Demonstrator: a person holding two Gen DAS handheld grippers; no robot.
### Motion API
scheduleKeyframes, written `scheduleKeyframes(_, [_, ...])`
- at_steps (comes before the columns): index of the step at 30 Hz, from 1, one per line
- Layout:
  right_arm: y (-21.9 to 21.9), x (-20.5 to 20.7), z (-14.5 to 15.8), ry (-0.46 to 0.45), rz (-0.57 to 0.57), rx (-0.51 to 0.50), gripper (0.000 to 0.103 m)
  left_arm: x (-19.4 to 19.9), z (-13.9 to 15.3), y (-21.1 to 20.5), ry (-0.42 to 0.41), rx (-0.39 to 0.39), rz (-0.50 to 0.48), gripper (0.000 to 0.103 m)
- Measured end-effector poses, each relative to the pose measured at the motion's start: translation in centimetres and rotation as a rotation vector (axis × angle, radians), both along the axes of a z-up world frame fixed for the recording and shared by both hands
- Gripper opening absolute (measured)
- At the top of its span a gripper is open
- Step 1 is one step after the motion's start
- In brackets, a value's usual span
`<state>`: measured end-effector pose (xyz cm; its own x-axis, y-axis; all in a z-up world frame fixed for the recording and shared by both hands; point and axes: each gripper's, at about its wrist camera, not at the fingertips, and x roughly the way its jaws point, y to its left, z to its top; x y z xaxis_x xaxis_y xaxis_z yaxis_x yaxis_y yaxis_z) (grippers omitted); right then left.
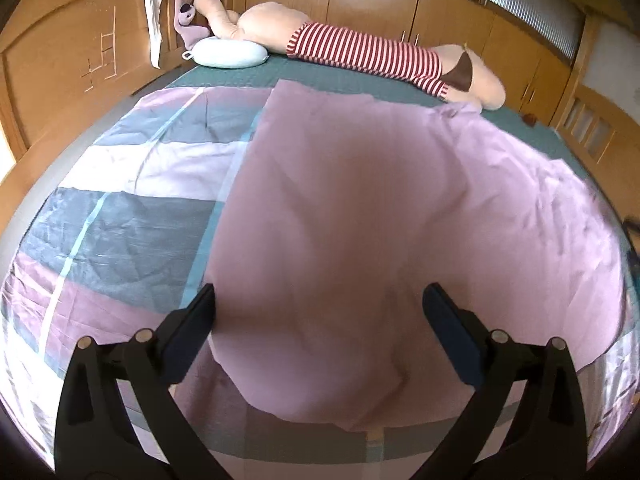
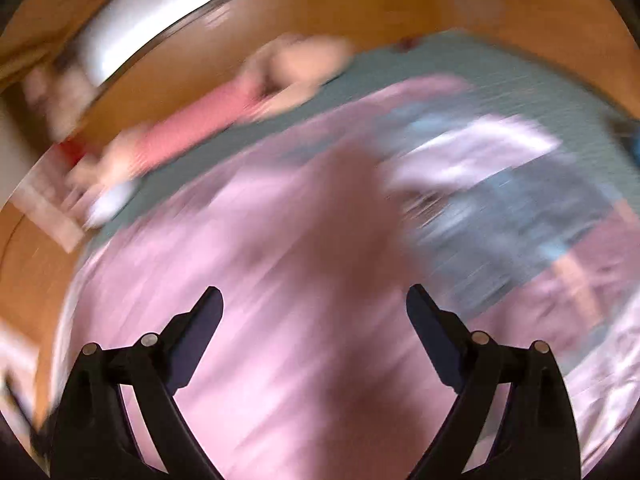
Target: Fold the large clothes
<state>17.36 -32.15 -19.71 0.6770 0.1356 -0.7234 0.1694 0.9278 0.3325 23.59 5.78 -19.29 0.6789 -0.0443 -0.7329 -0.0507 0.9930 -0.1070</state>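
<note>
**Bed linen, mid-fold: both grippers released**

1. Bed [image 1: 352, 76], green-covered, filled most of the left wrist view, its bare strip running from 11 to 2 o'clock.

2. Patchwork cloth [image 1: 120, 208], blocks of grey, white and pink with pale blue stripes, lay spread flat on the bed from 8 to 11 o'clock. Its plain pink underside [image 1: 352, 216] was folded over across the centre and toward 3 o'clock, the folded edge running from 12 down to 7 o'clock. The right wrist view showed the same pink expanse [image 2: 248, 280] at centre, the patchwork at 2 o'clock (heavily blurred, so no detail can be trusted).

3. Plush toy [image 1: 360, 52] in a red-and-white striped shirt, lying along the far edge at 12 o'clock; pale blue cushion [image 1: 226, 53] at 11 o'clock, touching it.

4. Left gripper [image 1: 318, 292], jaws wide apart, hovering over the pink flap, nothing held.

5. Right gripper [image 2: 314, 294], likewise released and empty.

Judgement: one fold appears laid and let go. The next move likely calls for taking a fresh edge or corners, one per gripper, for a second fold.
</note>
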Motion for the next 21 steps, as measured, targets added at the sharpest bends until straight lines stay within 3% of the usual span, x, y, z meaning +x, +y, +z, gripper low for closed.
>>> scheduleKeyframes(3, [1.0, -1.0, -2.4, 0.067, -0.002, -0.122, 0.093, 0.7, -1.1, 0.0, 0.059, 0.034, 0.012, 0.101])
scheduleKeyframes(5, [-1.9, -1.3, -2.6, 0.124, -0.136, -0.164, 0.093, 1.0, -1.6, 0.6, 0.085, 0.010, 0.025, 0.101])
scheduleKeyframes(7, [-5.7, -2.8, -2.4, 0.177, -0.393, -0.237, 0.093, 1.1, -1.7, 1.5, 0.097, -0.005, 0.057, 0.101])
scheduleKeyframes(9, [-6.7, -3.9, -1.7, 0.129, -0.432, -0.200, 0.093, 0.9, -1.2, 1.9, 0.071, -0.005, 0.083, 0.101])
scheduleKeyframes(11, [-4.7, -5.0, 0.3, -0.003, -0.338, -0.144, 0.093, -0.1, 0.1, 1.9, 0.001, -0.027, 0.086, 0.101])
scheduleKeyframes(15, [3.3, -5.3, 1.8, -0.118, -0.084, -0.190, 0.096, -2.6, 2.4, -0.8, -0.112, -0.035, -0.035, 0.101])
scheduleKeyframes(18, [9.2, -2.8, -1.6, -0.022, 0.083, -0.234, 0.096, -3.1, 1.4, -4.5, -0.094, 0.032, -0.157, 0.101])
scheduleKeyframes(20, [10.8, -1.8, -3.8, 0.039, 0.092, -0.346, 0.096, -2.6, -0.4, -6.1, -0.039, 0.099, -0.171, 0.101])
scheduleKeyframes(21, [10.7, -1.6, -4.4, 0.037, 0.095, -0.362, 0.101, -2.3, -1.3, -6.4, -0.014, 0.133, -0.167, 0.101])
